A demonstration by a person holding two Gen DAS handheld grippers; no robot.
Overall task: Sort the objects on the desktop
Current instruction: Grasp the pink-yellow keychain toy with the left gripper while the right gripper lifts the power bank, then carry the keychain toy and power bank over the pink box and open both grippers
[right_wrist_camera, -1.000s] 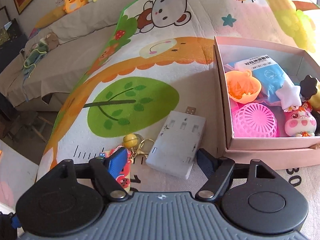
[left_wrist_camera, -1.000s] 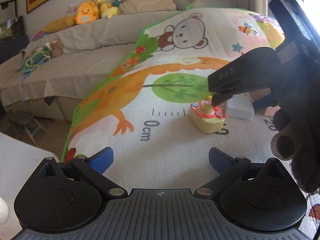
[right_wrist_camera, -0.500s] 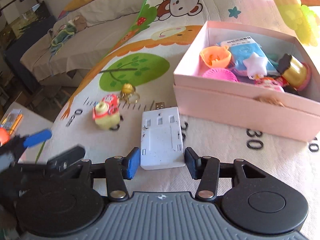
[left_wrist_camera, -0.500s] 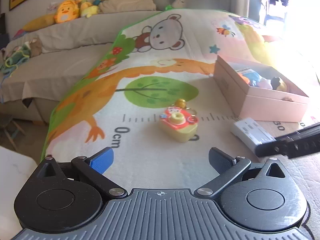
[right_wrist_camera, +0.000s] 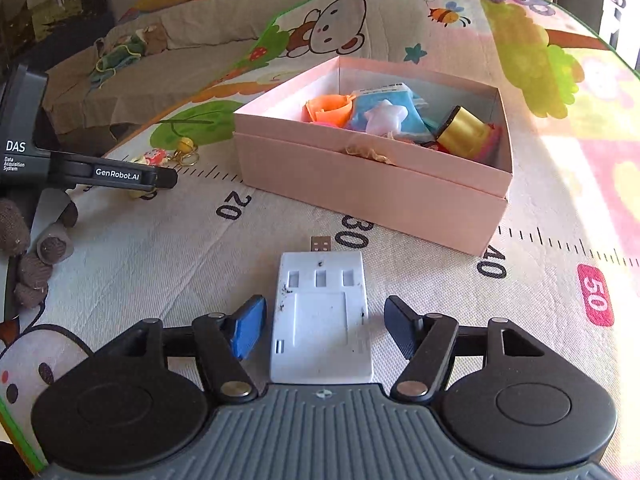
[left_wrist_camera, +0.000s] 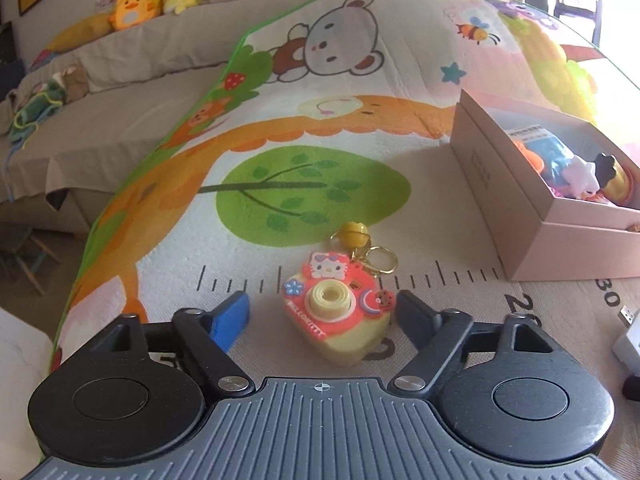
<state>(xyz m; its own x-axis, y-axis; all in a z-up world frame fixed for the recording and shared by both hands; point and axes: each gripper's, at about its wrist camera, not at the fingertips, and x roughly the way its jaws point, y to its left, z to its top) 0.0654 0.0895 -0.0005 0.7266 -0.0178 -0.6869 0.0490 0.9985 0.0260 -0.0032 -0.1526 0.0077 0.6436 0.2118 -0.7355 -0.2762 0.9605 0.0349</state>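
Note:
A red and yellow toy camera keychain (left_wrist_camera: pixel 336 312) lies on the printed mat between the fingers of my left gripper (left_wrist_camera: pixel 322 300). Its jaws are closing, with a gap still showing by the blue pad (left_wrist_camera: pixel 232 320). A white USB device (right_wrist_camera: pixel 322 320) lies flat between the fingers of my right gripper (right_wrist_camera: pixel 325 308), whose jaws are opening with space on both sides. In the right wrist view the left gripper (right_wrist_camera: pixel 160 182) reaches over the keychain (right_wrist_camera: pixel 154 157) at the far left.
An open pink box (right_wrist_camera: pixel 360 184) holding several small toys stands behind the USB device, and to the right of the keychain (left_wrist_camera: pixel 520 216). A gloved hand (right_wrist_camera: pixel 24 240) holds the left gripper. The mat's green edge (left_wrist_camera: pixel 120 196) drops off toward a couch.
My left gripper moved up to the keychain and narrowed around it. The right gripper swung right with the white device, which now lies by the 30 mark, and its jaws widened.

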